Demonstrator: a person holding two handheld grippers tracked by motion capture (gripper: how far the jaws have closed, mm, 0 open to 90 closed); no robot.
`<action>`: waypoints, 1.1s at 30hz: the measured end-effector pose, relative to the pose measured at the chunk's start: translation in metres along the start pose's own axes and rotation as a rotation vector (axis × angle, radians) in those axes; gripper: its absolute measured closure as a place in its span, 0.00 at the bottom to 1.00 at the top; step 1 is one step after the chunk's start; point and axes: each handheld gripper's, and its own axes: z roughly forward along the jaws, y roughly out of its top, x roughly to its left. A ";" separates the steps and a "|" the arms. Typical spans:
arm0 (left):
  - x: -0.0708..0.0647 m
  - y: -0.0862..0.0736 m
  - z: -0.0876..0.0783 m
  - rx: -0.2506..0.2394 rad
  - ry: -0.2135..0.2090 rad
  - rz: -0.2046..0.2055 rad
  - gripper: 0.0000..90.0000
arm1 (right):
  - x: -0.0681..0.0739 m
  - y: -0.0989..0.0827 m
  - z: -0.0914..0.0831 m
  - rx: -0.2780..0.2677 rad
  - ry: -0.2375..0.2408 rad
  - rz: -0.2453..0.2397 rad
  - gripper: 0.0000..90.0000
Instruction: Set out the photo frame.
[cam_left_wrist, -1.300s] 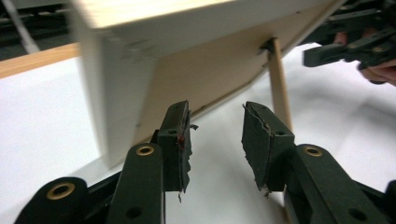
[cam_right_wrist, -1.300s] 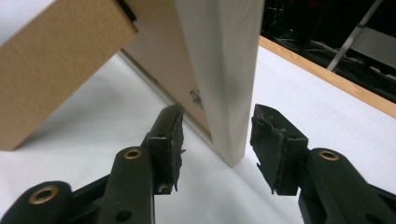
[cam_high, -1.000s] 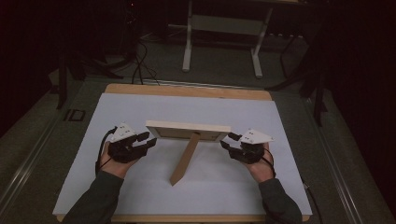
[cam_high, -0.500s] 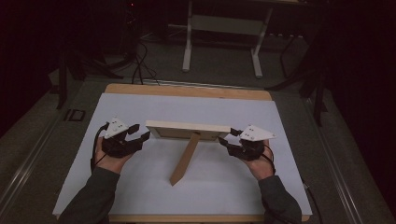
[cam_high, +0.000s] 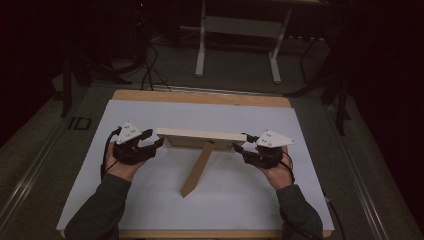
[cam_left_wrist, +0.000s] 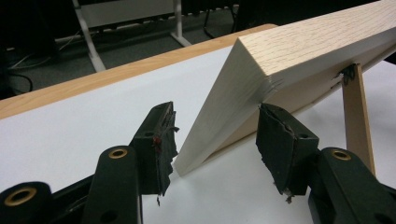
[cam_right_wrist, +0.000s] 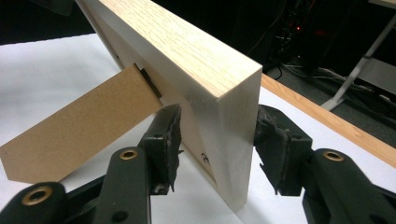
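- While one pale wooden frame (cam_high: 200, 136) stood tilted on the white counter (cam_high: 150, 112), one flat fibreboard strut (cam_high: 197, 170) propped it from behind.
- Its grain was light oak, its edges square, its shape a long rectangle.
- Two black claws flanked it: the left claw (cam_high: 152, 140) at its left end, the right claw (cam_high: 241, 143) at its right.
- Both hands lay low, palms up.
- The left jaws had opened, gaping round the corner without pressing; the right jaws, lately closing, straddled their end with gaps visible.
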 end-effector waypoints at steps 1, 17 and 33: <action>0.000 0.000 0.001 -0.002 -0.003 0.002 0.53 | 0.000 0.000 0.000 0.000 0.001 -0.001 0.58; -0.008 0.011 0.010 0.006 0.002 0.042 0.62 | 0.001 0.000 -0.001 -0.005 -0.004 -0.013 0.66; -0.001 0.019 0.020 0.021 -0.006 0.003 0.62 | 0.007 0.001 -0.005 0.004 -0.014 -0.037 0.68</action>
